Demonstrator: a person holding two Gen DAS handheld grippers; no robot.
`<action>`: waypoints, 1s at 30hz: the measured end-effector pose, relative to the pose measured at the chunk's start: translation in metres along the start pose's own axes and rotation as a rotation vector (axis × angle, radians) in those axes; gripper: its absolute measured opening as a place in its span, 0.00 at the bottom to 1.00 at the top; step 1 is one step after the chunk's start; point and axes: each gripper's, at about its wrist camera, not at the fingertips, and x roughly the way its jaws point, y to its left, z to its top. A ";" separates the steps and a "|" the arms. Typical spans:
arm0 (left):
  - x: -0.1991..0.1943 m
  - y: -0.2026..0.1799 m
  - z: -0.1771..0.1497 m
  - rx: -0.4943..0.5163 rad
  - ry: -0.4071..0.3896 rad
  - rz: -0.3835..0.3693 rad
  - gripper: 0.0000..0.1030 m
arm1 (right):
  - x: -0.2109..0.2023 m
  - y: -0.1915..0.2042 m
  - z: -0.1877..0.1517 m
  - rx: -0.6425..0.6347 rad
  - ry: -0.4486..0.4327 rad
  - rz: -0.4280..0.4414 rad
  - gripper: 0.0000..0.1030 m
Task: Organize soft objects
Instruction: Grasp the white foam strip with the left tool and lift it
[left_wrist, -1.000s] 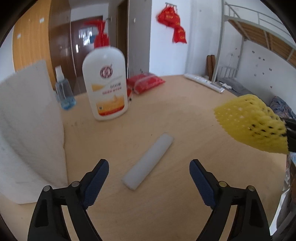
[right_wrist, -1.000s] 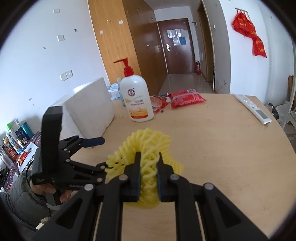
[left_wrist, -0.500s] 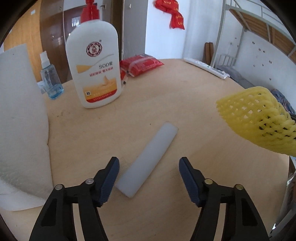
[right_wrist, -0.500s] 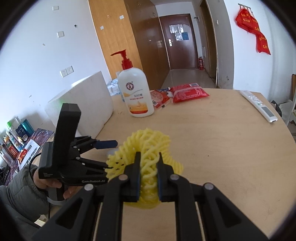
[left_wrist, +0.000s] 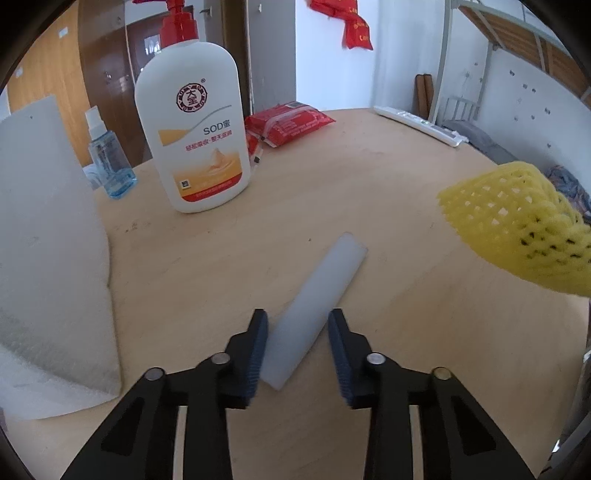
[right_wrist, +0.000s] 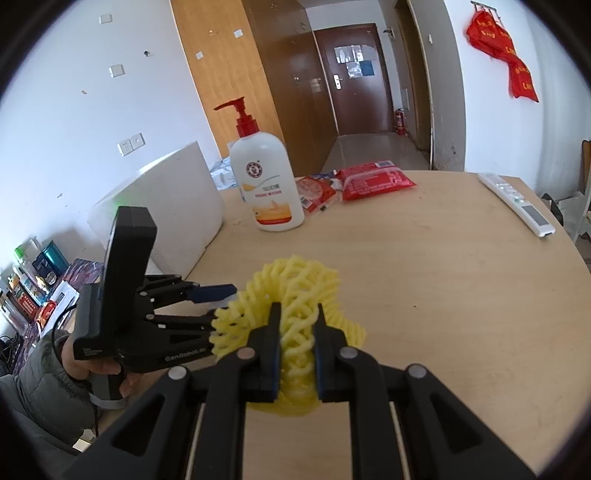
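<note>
**Left claw straddles the foam strip**

The left gripper (left_wrist: 297, 349), jaws spread, brackets the flat white foam strip (left_wrist: 314, 310) lying mid-table, ready to pinch it. The right gripper (right_wrist: 297, 345) pinches the yellow foam mesh sleeve (right_wrist: 291, 314) aloft, keeping it clear.

The white pump bottle (left_wrist: 194, 127), at about eleven o'clock in the left wrist view, carries a round dark-red seal with the characters "大宝" and, lower down, "SOD蜜" in grey. Beneath runs a line of small red Chinese characters, too fine to read, and a small square code sits near the base. In the right wrist view, at about eight o'clock, the black body of the left gripper (right_wrist: 218, 301) bears pale lettering that looks like "GenRobot.AI".
</note>
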 end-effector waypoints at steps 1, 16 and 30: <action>0.000 -0.001 0.000 0.005 0.000 0.005 0.24 | -0.001 0.000 0.000 0.001 0.000 0.000 0.16; -0.044 -0.012 0.006 0.003 -0.131 0.013 0.06 | -0.009 -0.001 -0.001 0.019 -0.017 -0.020 0.16; -0.133 -0.016 -0.010 -0.057 -0.279 0.014 0.06 | -0.041 0.032 -0.003 -0.038 -0.083 -0.002 0.16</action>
